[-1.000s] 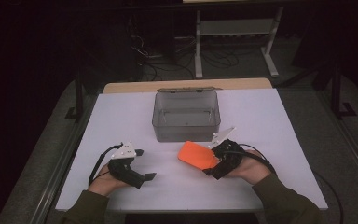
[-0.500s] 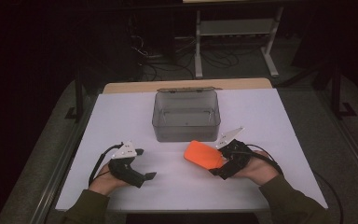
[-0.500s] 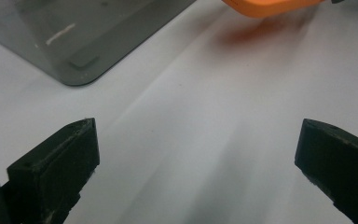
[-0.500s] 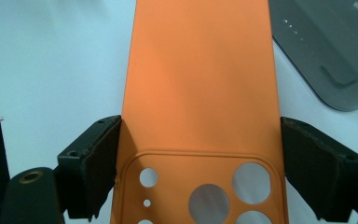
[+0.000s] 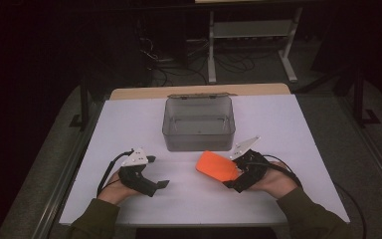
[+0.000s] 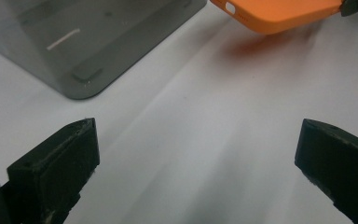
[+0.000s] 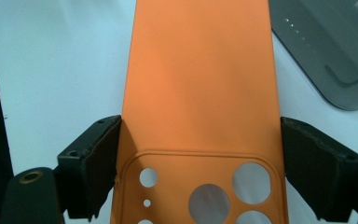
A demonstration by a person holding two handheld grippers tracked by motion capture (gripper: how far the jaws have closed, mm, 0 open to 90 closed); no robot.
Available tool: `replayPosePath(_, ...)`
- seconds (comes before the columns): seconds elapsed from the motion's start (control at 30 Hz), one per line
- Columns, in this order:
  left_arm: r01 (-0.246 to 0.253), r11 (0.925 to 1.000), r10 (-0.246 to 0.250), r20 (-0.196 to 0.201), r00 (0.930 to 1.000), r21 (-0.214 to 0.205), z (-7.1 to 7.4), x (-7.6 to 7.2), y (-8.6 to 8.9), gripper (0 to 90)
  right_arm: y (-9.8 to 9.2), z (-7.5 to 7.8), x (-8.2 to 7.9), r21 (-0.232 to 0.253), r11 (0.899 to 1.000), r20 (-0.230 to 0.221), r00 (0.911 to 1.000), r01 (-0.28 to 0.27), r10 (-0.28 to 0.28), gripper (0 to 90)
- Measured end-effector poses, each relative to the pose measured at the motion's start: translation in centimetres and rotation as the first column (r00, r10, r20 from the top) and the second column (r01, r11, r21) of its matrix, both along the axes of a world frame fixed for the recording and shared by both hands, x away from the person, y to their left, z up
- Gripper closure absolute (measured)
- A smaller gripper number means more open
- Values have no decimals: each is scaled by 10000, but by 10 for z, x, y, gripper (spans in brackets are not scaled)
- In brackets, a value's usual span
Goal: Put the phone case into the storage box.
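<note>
The right gripper (image 5: 237,175) pinches a flat orange silicone phone case (image 5: 218,166) across its width at the end with the round camera cut-outs, its two black jaws pressed against the case's long edges in the right gripper view (image 7: 200,93). The case sticks out from the jaws toward the middle of the white table (image 5: 278,119), lifted a little off the surface, with a soft shadow under it in the left gripper view (image 6: 279,14). It sits just in front of the near wall of a translucent grey plastic box (image 5: 199,123) with rounded corners, which stands open-topped at the centre of the table; case and box are close but apart. The left gripper (image 5: 156,185) rests low at the table's near left, well apart from the case, its jaws spread wide with only bare table between them. The box's rounded corner (image 6: 81,70) lies ahead of that gripper, and the case's end with a small port slot beyond it
</note>
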State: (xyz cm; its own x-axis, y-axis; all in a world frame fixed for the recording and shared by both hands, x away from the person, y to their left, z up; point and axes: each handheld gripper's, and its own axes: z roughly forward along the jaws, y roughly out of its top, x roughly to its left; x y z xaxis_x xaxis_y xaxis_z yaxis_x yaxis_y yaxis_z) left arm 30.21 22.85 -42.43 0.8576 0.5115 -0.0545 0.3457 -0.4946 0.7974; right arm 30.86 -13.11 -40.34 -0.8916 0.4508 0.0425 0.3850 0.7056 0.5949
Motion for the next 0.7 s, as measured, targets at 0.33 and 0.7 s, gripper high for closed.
replayPosePath(0.33, 161, 9998, -160, 129, 9998, -104, 3, 4, -14, 0, 0, 1, 1, 21, 10000, -6, 10000, 72, -72, 153)
replayPosePath(0.7, 302, 9995, -300, 198, 9994, -72, 7, 11, -26, 0, -1, 1, 2, 87, 9999, -37, 9999, 134, -134, 154)
